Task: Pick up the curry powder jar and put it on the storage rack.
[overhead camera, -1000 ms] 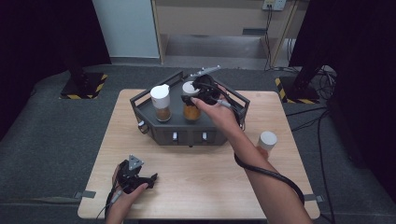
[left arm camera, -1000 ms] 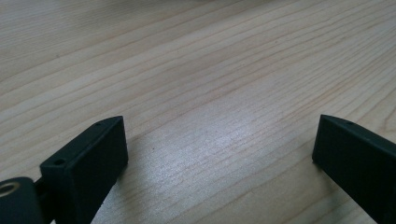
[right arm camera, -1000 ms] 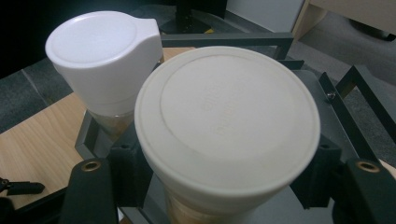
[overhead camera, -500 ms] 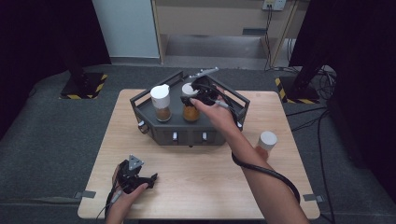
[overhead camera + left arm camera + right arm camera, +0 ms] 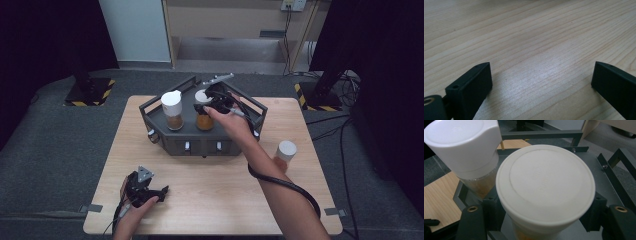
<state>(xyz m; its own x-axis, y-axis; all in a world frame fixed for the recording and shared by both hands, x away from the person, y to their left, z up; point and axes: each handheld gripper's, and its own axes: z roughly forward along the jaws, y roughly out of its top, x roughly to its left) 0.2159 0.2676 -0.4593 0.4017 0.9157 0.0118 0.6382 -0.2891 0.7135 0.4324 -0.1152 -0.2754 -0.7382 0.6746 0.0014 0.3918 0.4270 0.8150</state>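
1. Two jars are seen in the dark rack (image 5: 165, 139): the white-lidded jar (image 5: 545, 183) is clamped by the right gripper (image 5: 216, 102), just beside the taller jar (image 5: 172, 110).
2. The left gripper (image 5: 145, 187) is rested on the table (image 5: 220, 190), jaws spread, nothing grasped.

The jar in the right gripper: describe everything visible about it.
The jar is a round, clear-walled container with a wide, flat off-white lid, plastic by its look, and orange-brown contents showing beneath. It stands upright on the dark grey rack at the table's far side, right of a taller white-capped spice jar. The right gripper is shut on it, its black jaws pressing the sides just below the lid. Faint embossed lettering on the lid is too blurred to read.
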